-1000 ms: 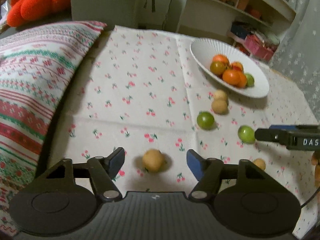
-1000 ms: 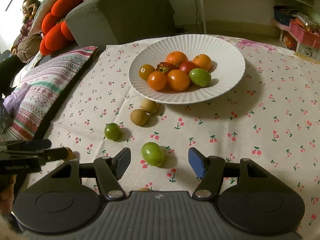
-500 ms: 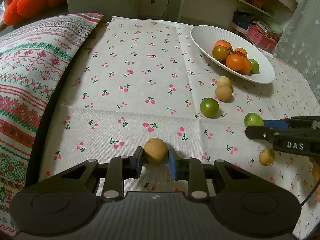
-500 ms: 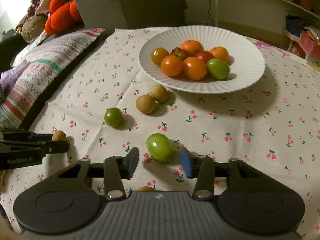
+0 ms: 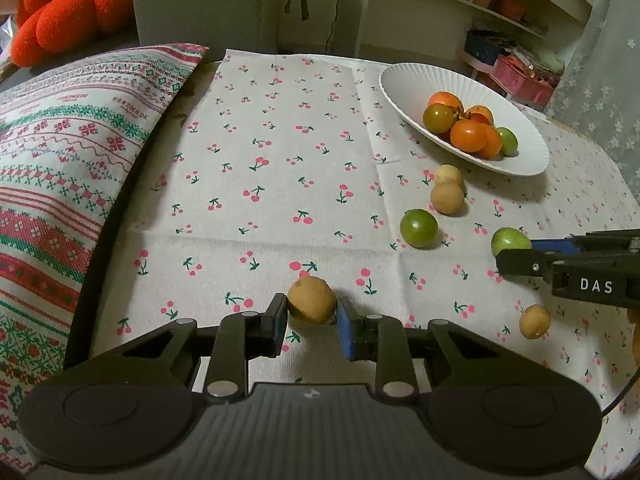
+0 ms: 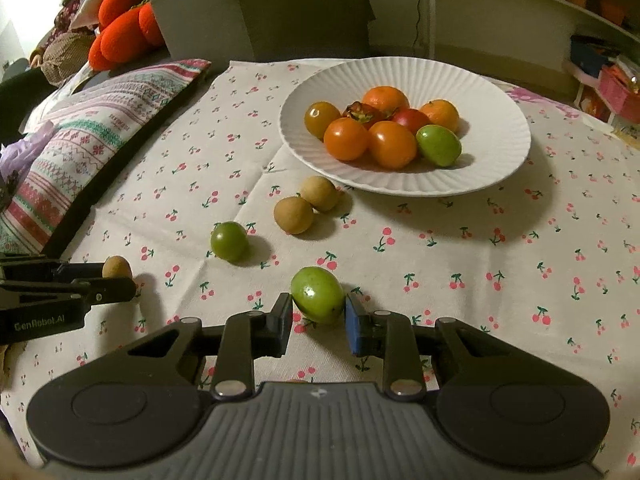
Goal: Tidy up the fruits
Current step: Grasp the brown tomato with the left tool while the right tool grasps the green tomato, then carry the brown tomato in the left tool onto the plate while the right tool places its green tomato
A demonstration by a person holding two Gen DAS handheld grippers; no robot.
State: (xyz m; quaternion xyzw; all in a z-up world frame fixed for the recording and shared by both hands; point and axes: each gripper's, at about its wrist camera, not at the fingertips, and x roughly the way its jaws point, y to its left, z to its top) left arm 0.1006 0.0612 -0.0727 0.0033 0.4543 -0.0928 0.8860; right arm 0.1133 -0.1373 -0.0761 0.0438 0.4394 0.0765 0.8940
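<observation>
My left gripper (image 5: 312, 322) is shut on a tan round fruit (image 5: 311, 299), held just above the cherry-print cloth. My right gripper (image 6: 318, 320) is shut on a light green oval fruit (image 6: 317, 294). A white ridged plate (image 6: 496, 168) holds several orange, red and green fruits (image 6: 390, 144). On the cloth lie two tan fruits (image 6: 294, 215) near the plate, a dark green round fruit (image 6: 229, 241), and a small tan fruit (image 5: 534, 321) near the front right in the left wrist view. The plate also shows in the left wrist view (image 5: 404, 88).
A patterned cushion (image 5: 60, 152) lies along the table's left edge. A grey sofa with an orange-red plush cushion (image 6: 124, 28) stands behind. Shelves (image 5: 500, 12) and a pink basket (image 5: 520, 80) are at the back right. A person (image 6: 60, 40) sits at the far left.
Both grippers have closed: the left on the tan fruit, the right on the light green fruit. Both have lifted slightly and the views have shifted a little.
</observation>
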